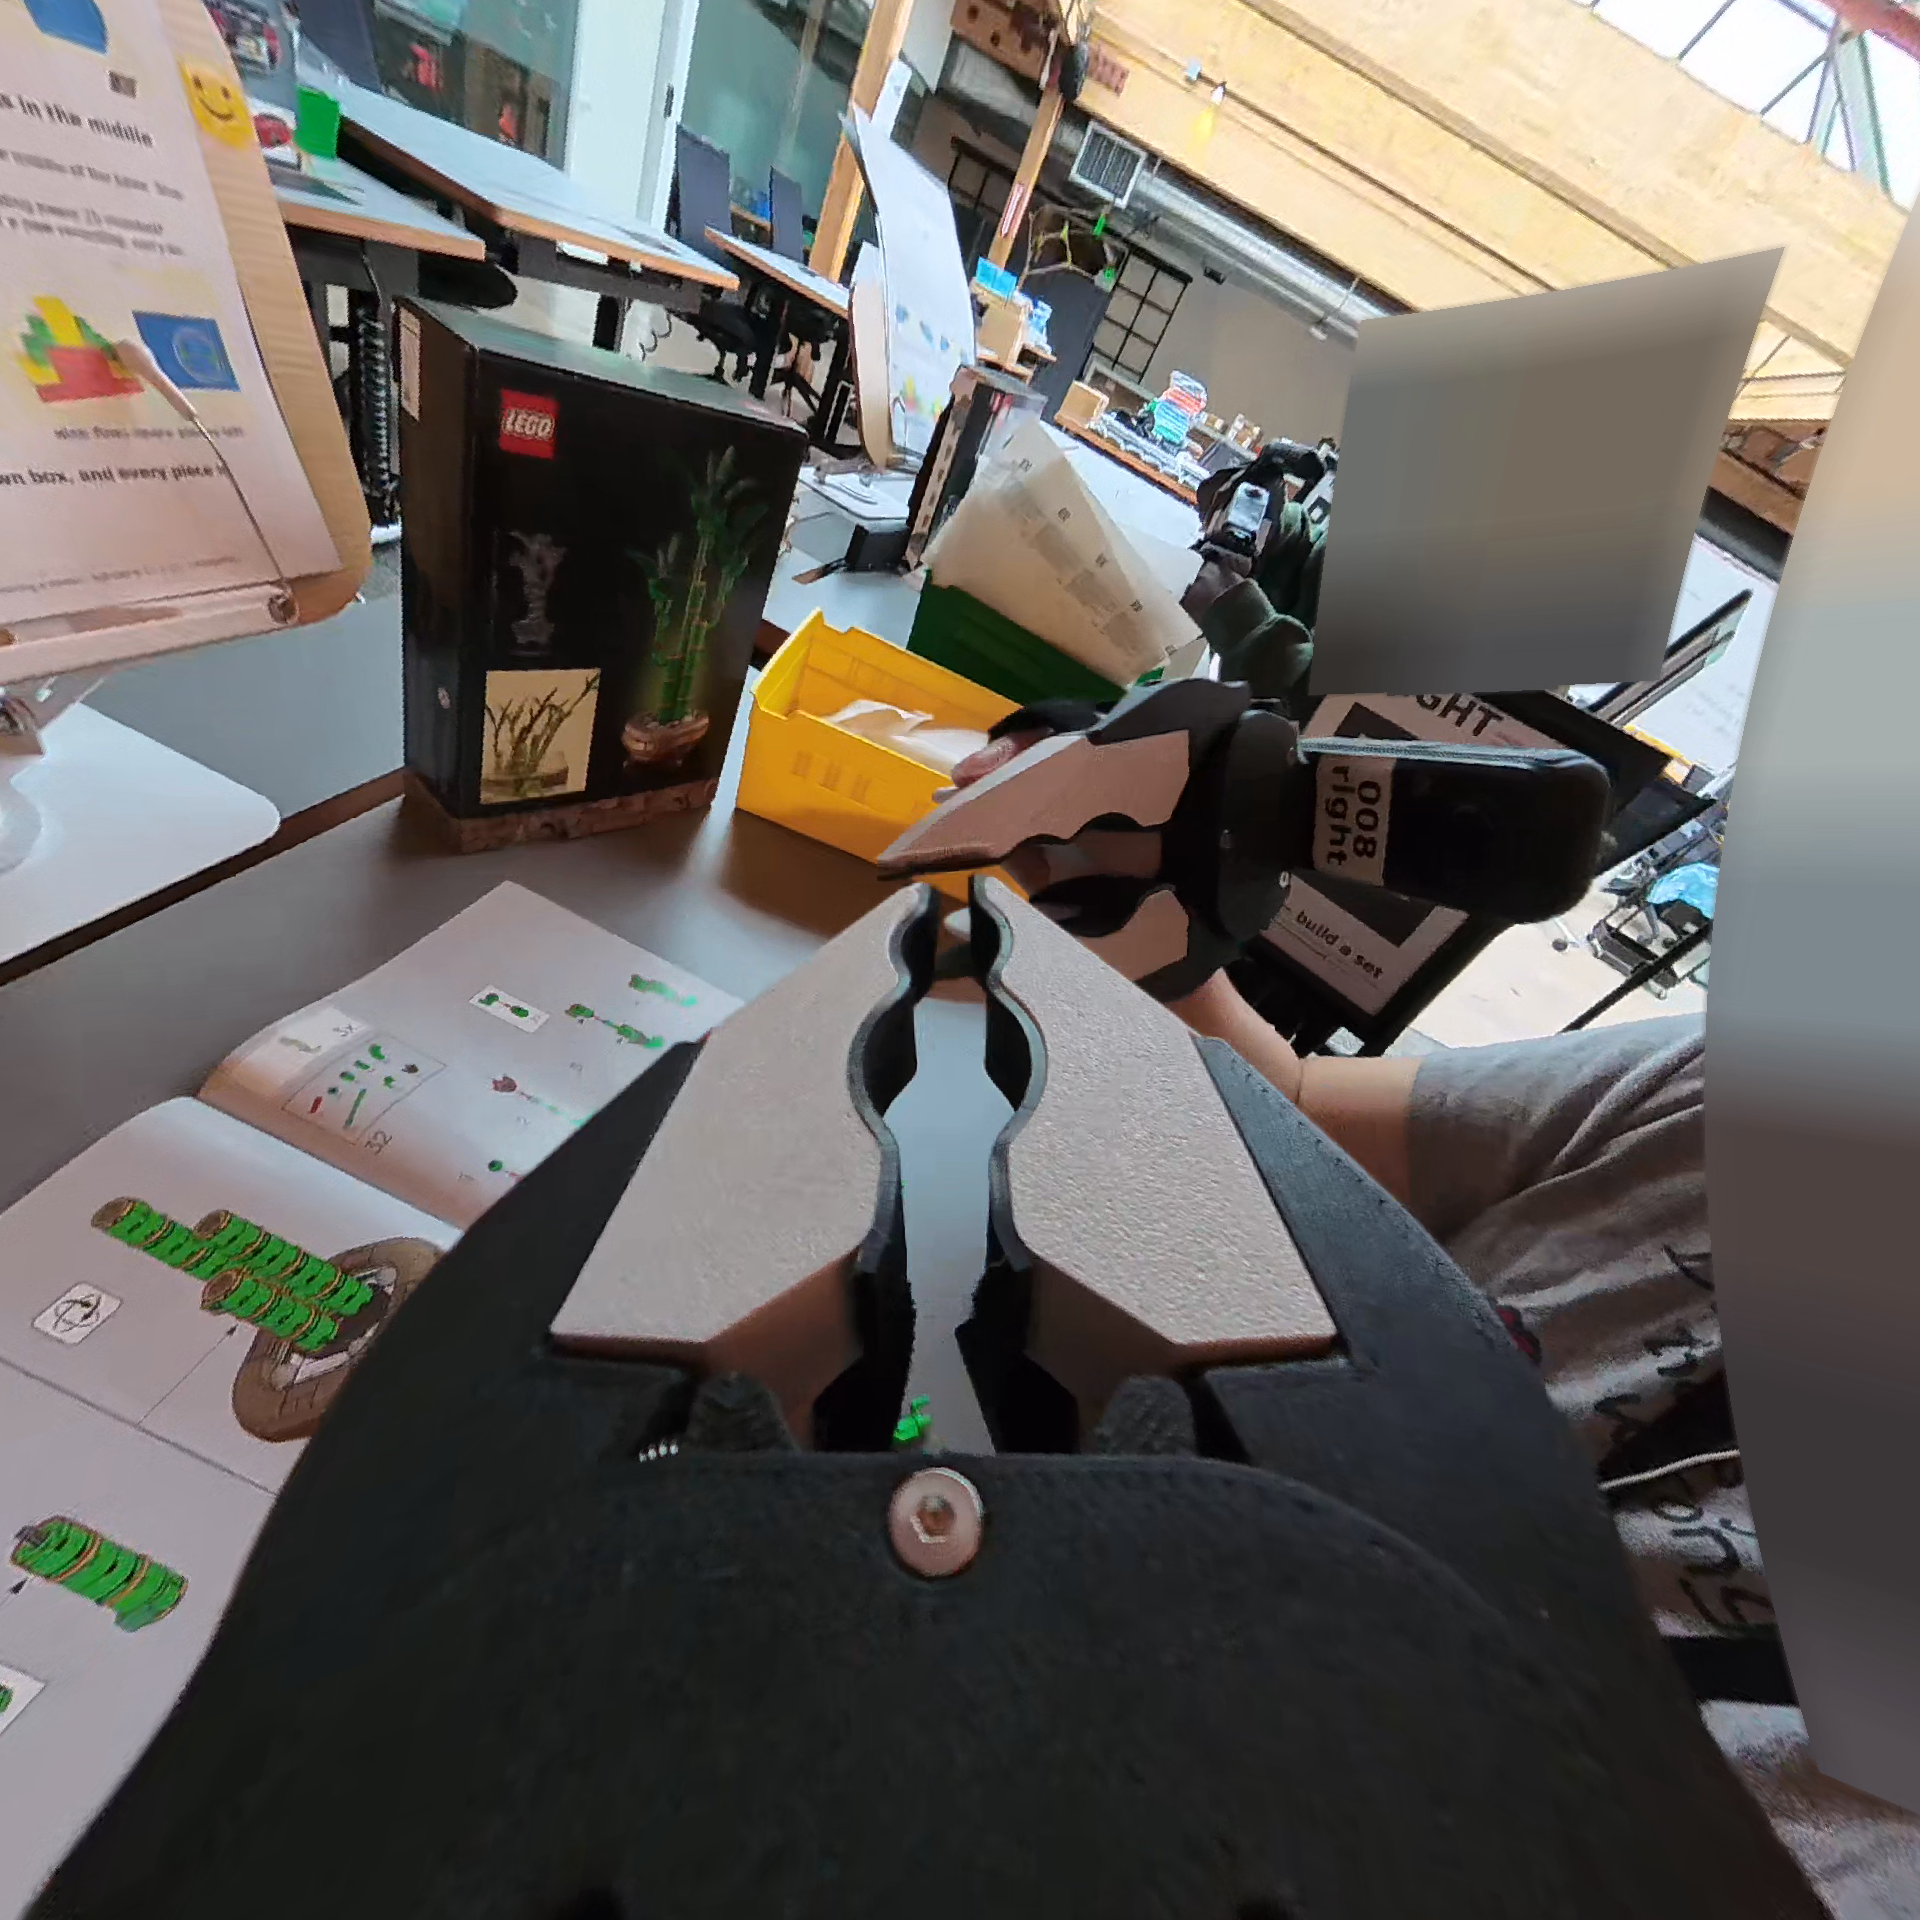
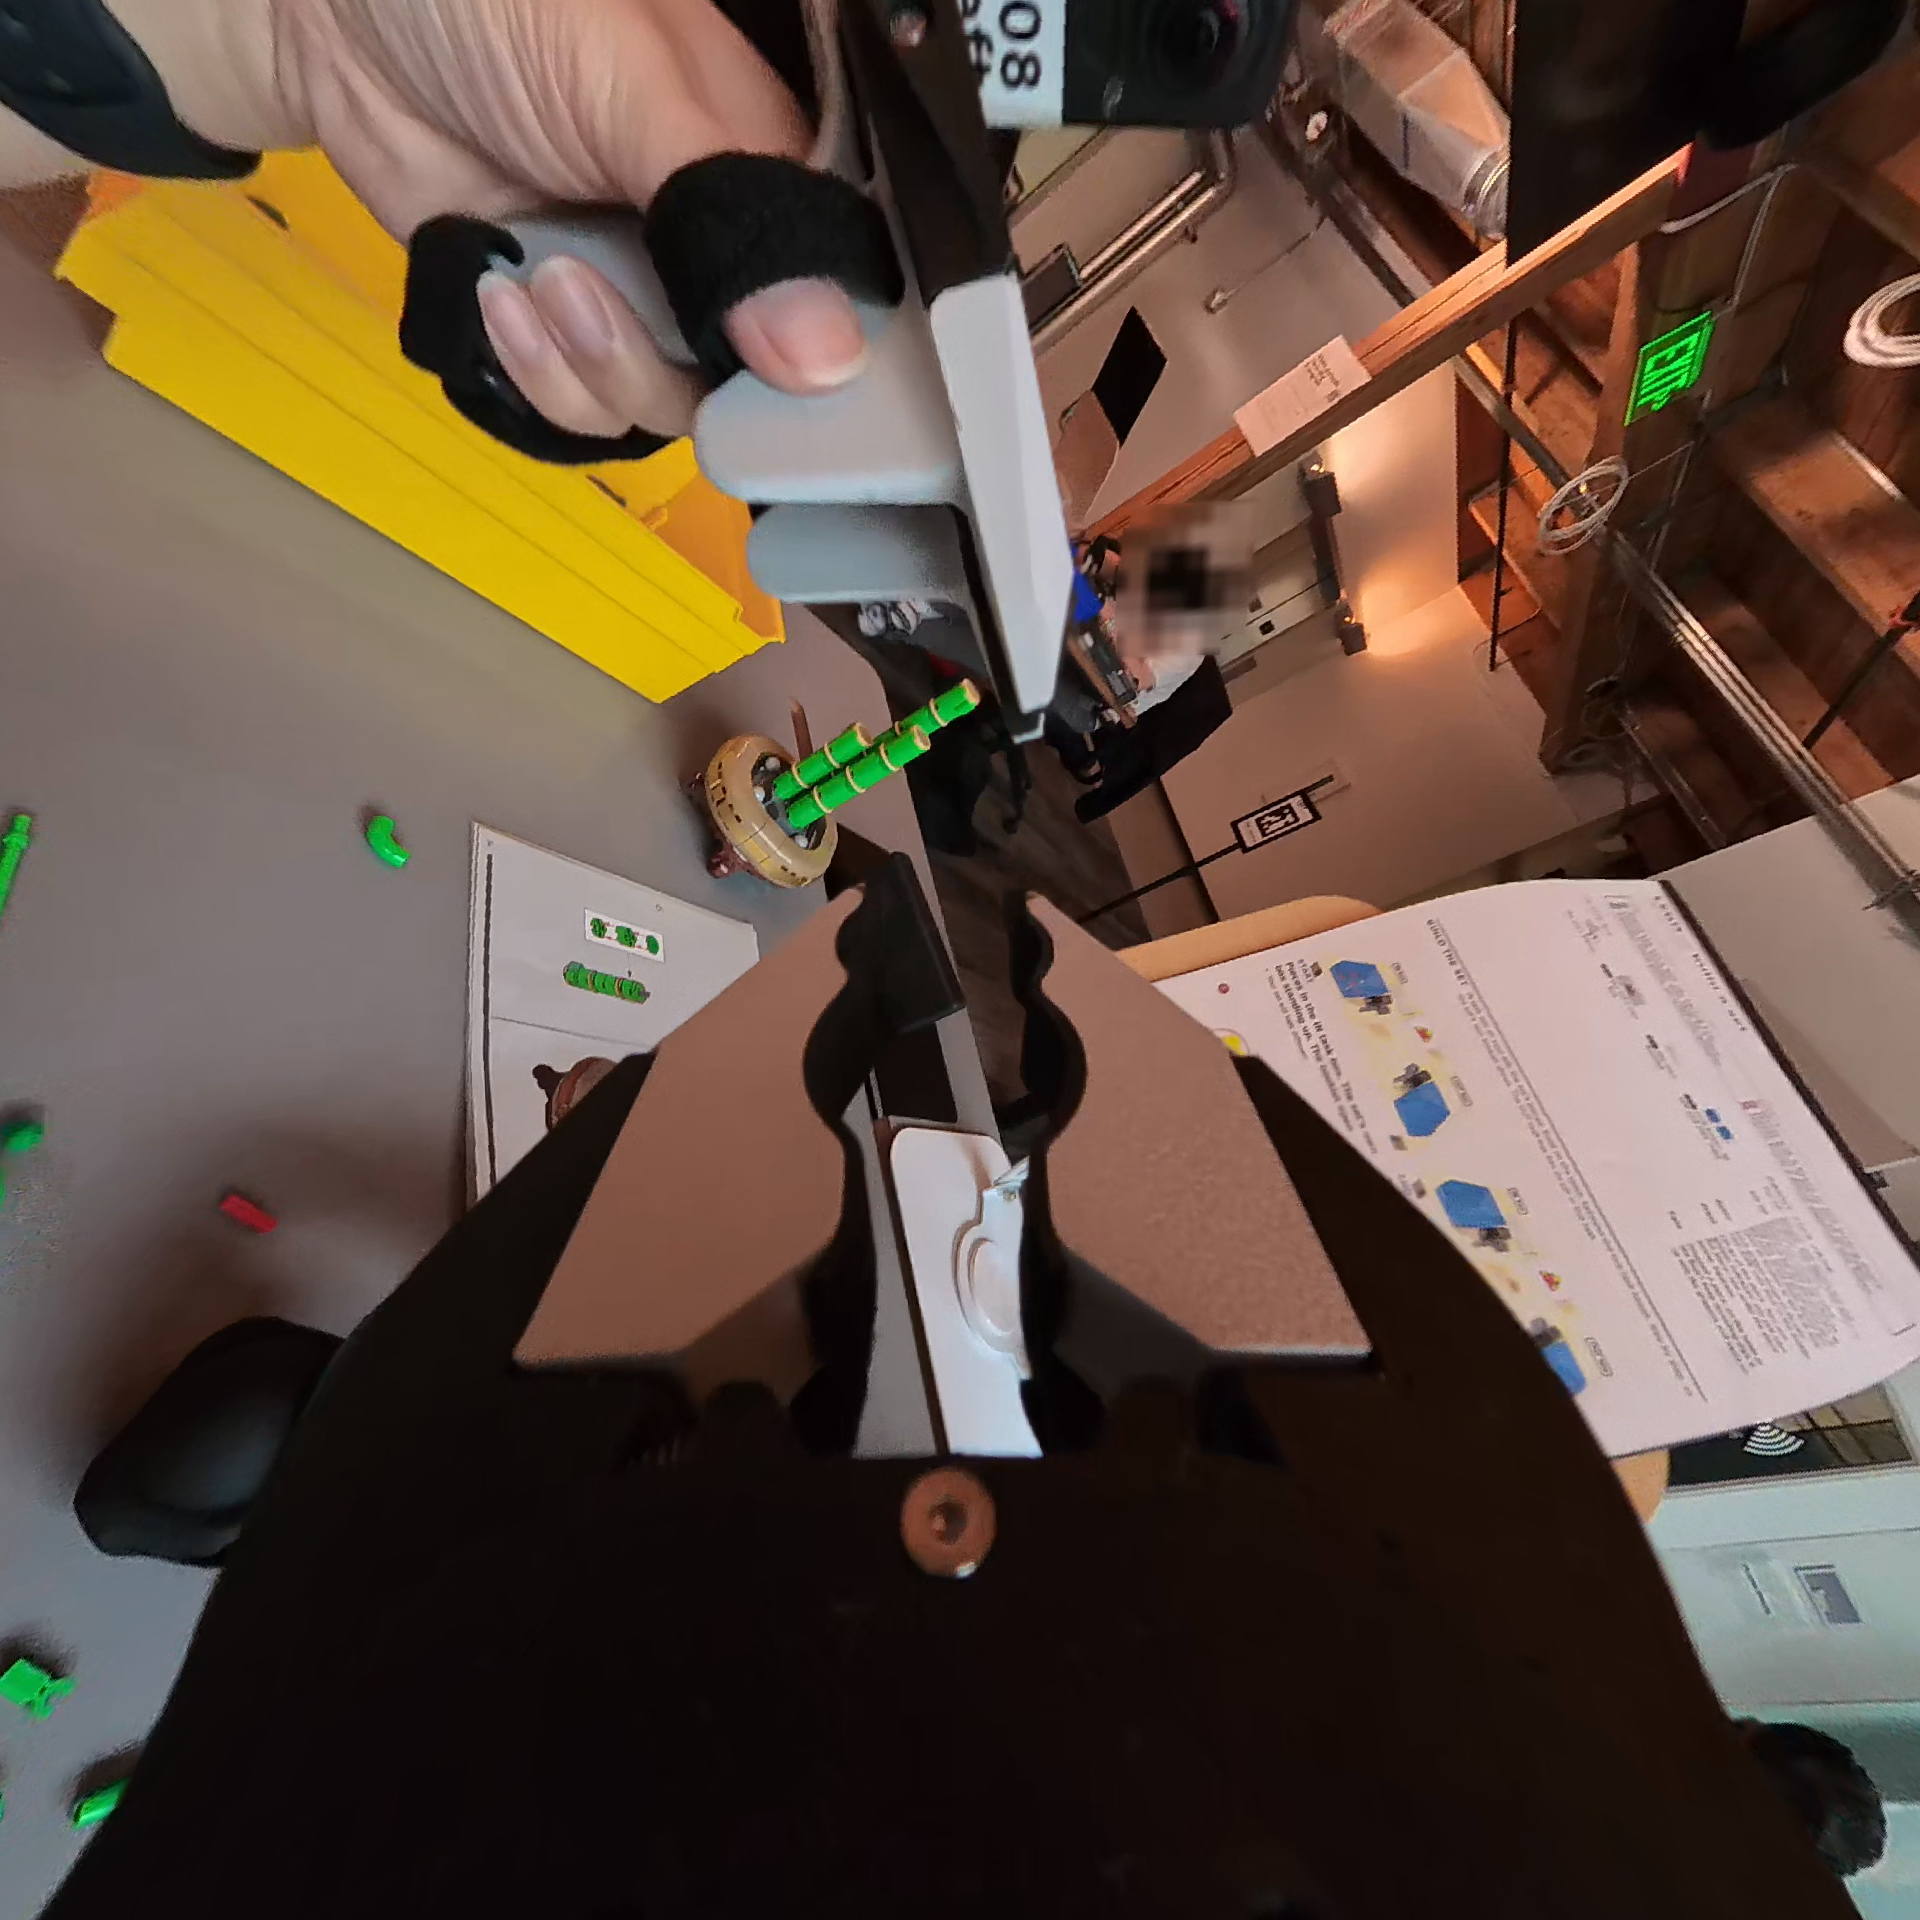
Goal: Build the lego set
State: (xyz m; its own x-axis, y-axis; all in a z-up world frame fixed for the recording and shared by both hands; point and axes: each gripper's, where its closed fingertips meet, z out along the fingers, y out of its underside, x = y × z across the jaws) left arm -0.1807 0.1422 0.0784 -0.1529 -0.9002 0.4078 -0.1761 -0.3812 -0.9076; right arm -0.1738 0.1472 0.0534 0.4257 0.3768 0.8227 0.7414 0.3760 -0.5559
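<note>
The partly built model, green ribbed bamboo stalks in a tan round base (image 2: pixel 800 790), stands on the grey desk (image 2: pixel 208 644) at about eleven o'clock from the right gripper (image 2: pixel 940 935), stalks' long axis leaning toward one o'clock. Both the right gripper's fingers and the left gripper (image 1: pixel 951 894) stand narrowly parted, holding nothing. Loose green pieces (image 2: pixel 387 840) lie toward nine o'clock, nearer the right gripper by this judgement.

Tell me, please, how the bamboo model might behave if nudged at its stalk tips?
The bamboo model would probably tip: its stalks rise well above a small round base. The stalks look like stacked segments, so they may snap apart. It likely weighs little.
</note>
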